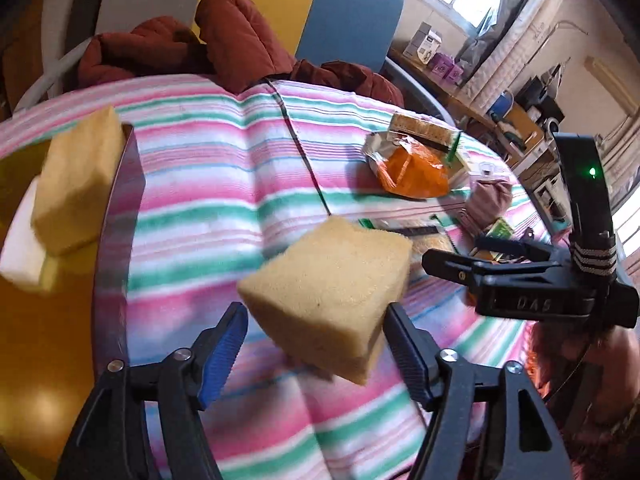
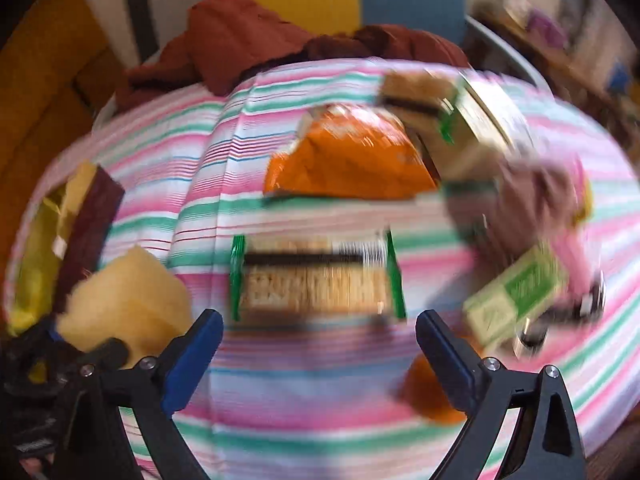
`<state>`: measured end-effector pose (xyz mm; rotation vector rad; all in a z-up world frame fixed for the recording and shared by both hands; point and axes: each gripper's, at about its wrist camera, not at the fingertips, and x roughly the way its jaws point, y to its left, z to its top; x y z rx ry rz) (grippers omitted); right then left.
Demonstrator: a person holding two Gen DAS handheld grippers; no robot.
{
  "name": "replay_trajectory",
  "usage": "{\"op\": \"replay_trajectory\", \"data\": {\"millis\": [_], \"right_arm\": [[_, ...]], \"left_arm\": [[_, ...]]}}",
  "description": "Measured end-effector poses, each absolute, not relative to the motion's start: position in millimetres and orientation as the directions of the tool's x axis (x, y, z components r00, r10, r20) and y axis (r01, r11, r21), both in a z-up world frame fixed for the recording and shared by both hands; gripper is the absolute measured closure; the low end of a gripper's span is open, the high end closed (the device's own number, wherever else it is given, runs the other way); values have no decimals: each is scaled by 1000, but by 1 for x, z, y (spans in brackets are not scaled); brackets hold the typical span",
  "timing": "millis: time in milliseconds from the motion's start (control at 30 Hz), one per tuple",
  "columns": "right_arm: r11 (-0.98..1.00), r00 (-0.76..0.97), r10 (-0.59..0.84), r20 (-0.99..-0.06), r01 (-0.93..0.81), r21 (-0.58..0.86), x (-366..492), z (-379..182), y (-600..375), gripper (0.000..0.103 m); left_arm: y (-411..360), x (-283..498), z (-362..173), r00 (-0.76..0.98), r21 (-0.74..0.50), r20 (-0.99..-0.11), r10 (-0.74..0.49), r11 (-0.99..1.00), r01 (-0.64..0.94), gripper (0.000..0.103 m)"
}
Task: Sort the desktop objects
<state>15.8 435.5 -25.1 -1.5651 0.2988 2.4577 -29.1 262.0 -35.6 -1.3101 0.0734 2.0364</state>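
Observation:
A yellow sponge (image 1: 328,292) sits tilted between the blue pads of my left gripper (image 1: 316,312), over the striped cloth (image 1: 224,184). The jaws stand wide and I see a gap at the left pad, so they do not clamp it. A second yellow sponge (image 1: 76,184) lies in the dark-rimmed box (image 1: 124,216) at the left, on something white. My right gripper (image 2: 316,320) is open and holds nothing, just above a cracker pack with green ends (image 2: 316,280). The right wrist view is blurred. The first sponge (image 2: 124,300) shows at its lower left.
An orange bag (image 2: 348,160), a second cracker pack (image 2: 420,96), a green carton (image 2: 516,296) and a pink cloth bundle (image 2: 536,192) lie on the striped cloth. A dark red jacket (image 1: 240,32) is heaped at the far edge. The right gripper's black body (image 1: 520,280) is close at the right.

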Motion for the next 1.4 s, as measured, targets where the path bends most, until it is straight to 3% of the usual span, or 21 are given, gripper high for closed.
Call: {"op": "replay_trajectory", "data": {"millis": [100, 167, 200, 300, 400, 500, 600, 667, 733, 967, 1100, 1400], "right_arm": [[-991, -345, 72, -936, -127, -29, -5, -35, 428, 5], [-992, -287, 103, -953, -106, -75, -17, -46, 429, 7], [-988, -273, 104, -956, -136, -69, -21, -50, 432, 12], [-953, -248, 48, -967, -300, 29, -21, -55, 449, 12], [-941, -303, -115, -946, -271, 201, -14, -42, 455, 12], [-993, -320, 16, -947, -112, 22, -18, -27, 444, 1], [-996, -309, 88, -947, 2, -93, -28, -33, 437, 2], [-998, -295, 59, -954, 17, -67, -36, -40, 439, 8], [-1000, -270, -10, -963, -18, 16, -35, -50, 444, 36], [-962, -351, -30, -936, -243, 122, 0, -47, 449, 46], [-958, -398, 3, -917, -263, 111, 23, -42, 429, 53], [-914, -449, -61, -891, -333, 231, 62, -38, 415, 53]], "left_arm": [[268, -48, -29, -289, -265, -820, 495, -774, -575, 23], [270, -61, -23, -315, -257, -817, 483, -795, -549, 25], [271, -66, -23, -316, -257, -820, 478, -800, -542, 25], [271, -74, -26, -290, -261, -837, 465, -804, -535, 25], [263, -69, -25, -292, -271, -828, 478, -799, -537, 25], [259, -68, -28, -240, -336, -833, 499, -799, -498, 25], [265, -64, -31, -196, -380, -835, 515, -796, -471, 25], [274, -60, -31, -215, -336, -846, 488, -801, -496, 24], [282, -58, -33, -232, -284, -859, 457, -801, -528, 24], [294, -61, -34, -267, -220, -860, 435, -788, -574, 18], [303, -62, -38, -274, -194, -863, 424, -779, -596, 14], [283, -53, -38, -264, -255, -839, 476, -773, -581, 30]]}}
